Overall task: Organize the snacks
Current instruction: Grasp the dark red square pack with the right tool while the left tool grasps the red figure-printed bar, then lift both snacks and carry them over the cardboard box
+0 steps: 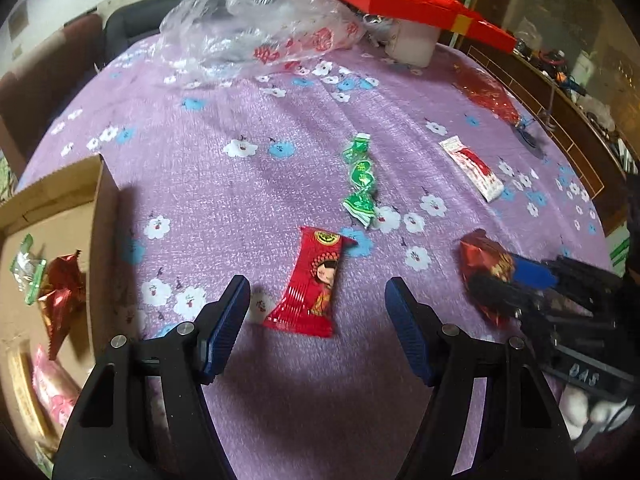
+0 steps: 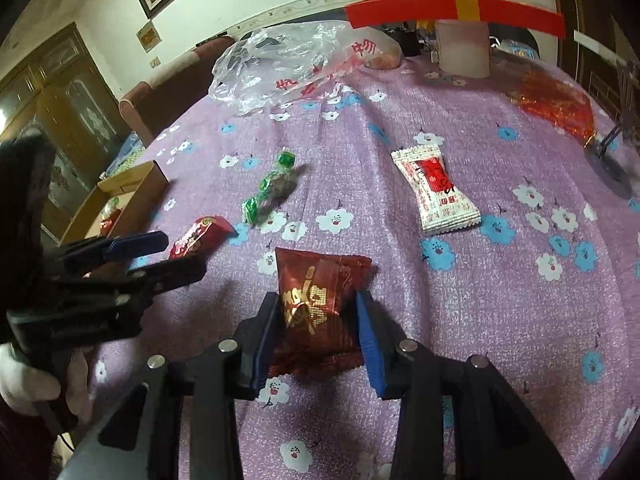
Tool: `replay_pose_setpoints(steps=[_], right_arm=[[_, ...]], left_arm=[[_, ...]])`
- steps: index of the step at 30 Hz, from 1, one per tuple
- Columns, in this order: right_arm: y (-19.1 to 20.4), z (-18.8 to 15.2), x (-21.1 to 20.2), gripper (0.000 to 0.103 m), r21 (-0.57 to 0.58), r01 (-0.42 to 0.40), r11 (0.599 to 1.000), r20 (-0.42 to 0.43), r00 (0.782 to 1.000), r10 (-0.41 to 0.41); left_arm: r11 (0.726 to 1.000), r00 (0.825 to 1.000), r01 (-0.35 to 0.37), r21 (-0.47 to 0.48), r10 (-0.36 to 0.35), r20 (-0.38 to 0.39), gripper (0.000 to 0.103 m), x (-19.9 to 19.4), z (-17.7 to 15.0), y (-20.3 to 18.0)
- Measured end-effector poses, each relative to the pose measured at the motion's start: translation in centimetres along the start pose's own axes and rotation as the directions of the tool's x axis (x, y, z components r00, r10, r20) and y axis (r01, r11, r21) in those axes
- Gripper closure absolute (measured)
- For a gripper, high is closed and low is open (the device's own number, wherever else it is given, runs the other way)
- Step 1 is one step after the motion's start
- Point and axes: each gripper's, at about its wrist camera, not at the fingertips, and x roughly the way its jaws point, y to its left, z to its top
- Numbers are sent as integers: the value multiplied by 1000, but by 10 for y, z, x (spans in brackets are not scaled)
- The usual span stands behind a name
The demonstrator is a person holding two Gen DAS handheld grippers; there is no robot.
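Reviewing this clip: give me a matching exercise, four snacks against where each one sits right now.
Things:
1. dark red foil snack packet
2. bright red wrapper with a cartoon face
3. green twisted candy strip
4. white and red sachet

Places:
A. ahead of the open left hand-held gripper
B. far right on the purple cloth
C. in the right hand-held gripper
D. mid-table, untouched

Pairs: 1-C, 2-A, 3-D, 4-B

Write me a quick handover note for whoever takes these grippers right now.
Left gripper: open, above the bright red snack pack, not touching it.
Right gripper: shut on the dark red foil snack, low over the table.
Cardboard box at the left table edge already holds several snacks.
Left on the purple tablecloth: bright red pack, green candy strip, white-and-red packet.
Remaining: box all four.
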Motion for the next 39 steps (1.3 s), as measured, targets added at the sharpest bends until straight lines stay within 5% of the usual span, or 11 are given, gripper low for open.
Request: replay_pose_setpoints(steps=[4, 7, 9, 19, 29, 39], right_arm=[[1, -1, 0, 60, -4, 10, 1000, 5, 1000, -10], [1, -1, 0, 60, -3, 9, 1000, 10, 1000, -9], [1, -2, 0, 61, -6, 12, 1000, 15, 1000, -12], [-8, -1, -6, 64, 62, -59, 996, 48, 997, 57], [-9, 1, -14, 64, 79, -84, 993, 100, 992, 76], [-9, 0, -6, 63, 82, -61, 995, 75, 996, 55]], left_arm=[[1000, 1000, 20, -1, -20, -4, 41, 11, 7, -3], [992, 996, -88, 95, 86, 19, 62, 14, 4, -23], [993, 998, -62, 99, 60, 20, 81, 13, 3, -26], [1000, 997, 16, -16, -15, 75, 82, -19, -10, -13], [986, 966, 135, -98, -110, 232, 82, -96, -38, 11], [984, 991, 131, -124, -126, 45, 82, -44, -37, 6]])
